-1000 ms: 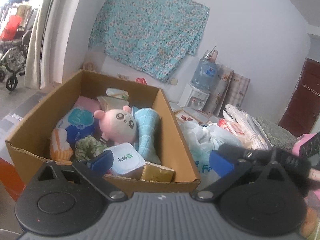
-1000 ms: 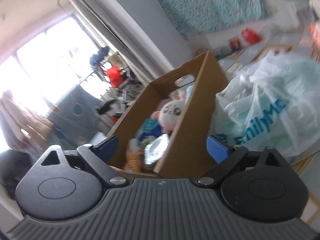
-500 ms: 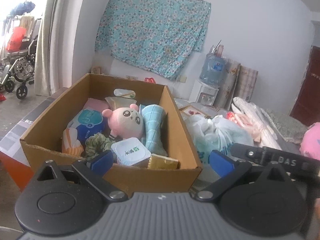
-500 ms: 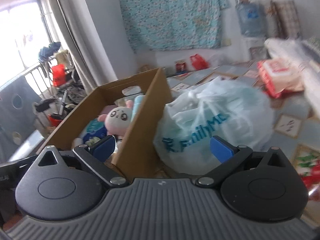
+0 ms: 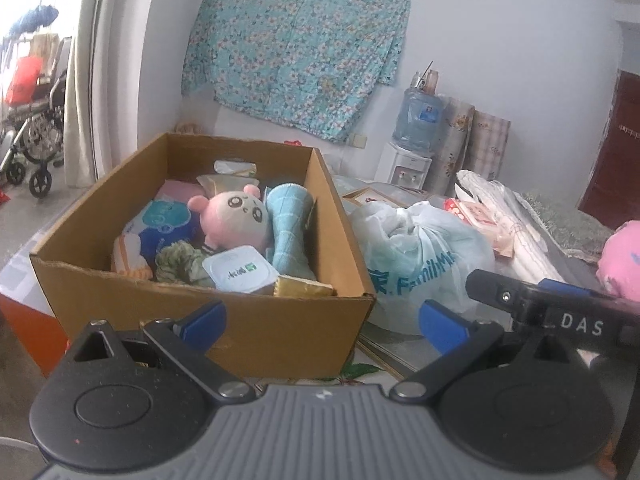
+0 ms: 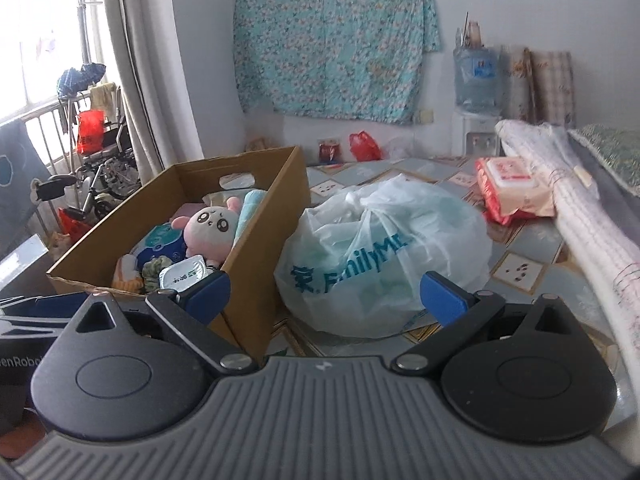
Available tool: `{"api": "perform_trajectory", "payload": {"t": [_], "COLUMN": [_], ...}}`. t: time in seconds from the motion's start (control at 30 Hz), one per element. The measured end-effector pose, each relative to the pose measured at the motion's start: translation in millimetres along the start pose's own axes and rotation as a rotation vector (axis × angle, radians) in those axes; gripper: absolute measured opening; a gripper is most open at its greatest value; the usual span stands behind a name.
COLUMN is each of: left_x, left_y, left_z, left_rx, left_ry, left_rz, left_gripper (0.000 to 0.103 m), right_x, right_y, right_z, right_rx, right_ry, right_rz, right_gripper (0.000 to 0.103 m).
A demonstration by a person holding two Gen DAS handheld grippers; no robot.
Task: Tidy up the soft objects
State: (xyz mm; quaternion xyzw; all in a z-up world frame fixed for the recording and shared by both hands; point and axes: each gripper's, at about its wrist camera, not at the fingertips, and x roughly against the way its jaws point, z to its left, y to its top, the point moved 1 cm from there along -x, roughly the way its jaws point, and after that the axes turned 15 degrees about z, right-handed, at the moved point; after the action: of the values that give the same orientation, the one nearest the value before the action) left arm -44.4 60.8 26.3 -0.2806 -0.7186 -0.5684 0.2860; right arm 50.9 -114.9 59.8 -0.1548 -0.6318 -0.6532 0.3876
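A turquoise floral cloth [image 5: 296, 56] is hanging on the wall behind everything, with a water dispenser [image 5: 412, 148] standing below its right corner. In front of it, an open cardboard box [image 5: 200, 300] is sitting on the tiled surface [image 6: 520, 240], filling most of the left wrist view. Just beside the box's right wall, a knotted white FamilyMart plastic bag [image 6: 384, 256] is lying, touching or nearly touching the cardboard. A rolled white bundle [image 6: 568, 208] is stretching along the right edge, with a red-and-white wipes pack [image 6: 516, 188] next to it.

Inside the box, soft things are crowding together: a pink plush toy [image 5: 236, 220] is leaning near the middle, a light-blue rolled towel [image 5: 288, 232] is resting against its right side, a blue-and-white tissue pack [image 5: 164, 224] is lying to its left, and a small white sealed cup [image 5: 240, 274] is sitting at the near wall beside a greenish crumpled cloth [image 5: 180, 262].

The left gripper [image 5: 320, 320] is hovering before the box with its fingers spread wide, grasping nothing. The right gripper [image 6: 324, 296] is facing the bag, likewise released and empty.
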Motion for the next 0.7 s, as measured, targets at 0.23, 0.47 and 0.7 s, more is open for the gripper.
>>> {"api": "perform_trajectory", "payload": {"t": [0.23, 0.47, 0.7], "left_x": [0.0, -1.6, -8.7], "left_y": [0.7, 3.4, 9.7], "left_z": [1.4, -6.9, -1.8], "left_rx": [0.029, -0.014, -0.001], "left_ry": [0.064, 0.165, 0.174], "left_rz": [0.004, 0.005, 0.025], "left_gripper": [0.103, 0.103, 0.103], "right_x": [1.3, 1.4, 1.2], "right_y": [-4.9, -4.6, -3.5], "right_z": [-0.1, -4.4, -5.6], "right_rx": [0.004, -0.023, -0.030], "right_ry": [-0.059, -0.084, -0.095], "right_rz": [-0.011, -0.015, -0.003], "right_gripper": [0.102, 0.102, 0.102]}}
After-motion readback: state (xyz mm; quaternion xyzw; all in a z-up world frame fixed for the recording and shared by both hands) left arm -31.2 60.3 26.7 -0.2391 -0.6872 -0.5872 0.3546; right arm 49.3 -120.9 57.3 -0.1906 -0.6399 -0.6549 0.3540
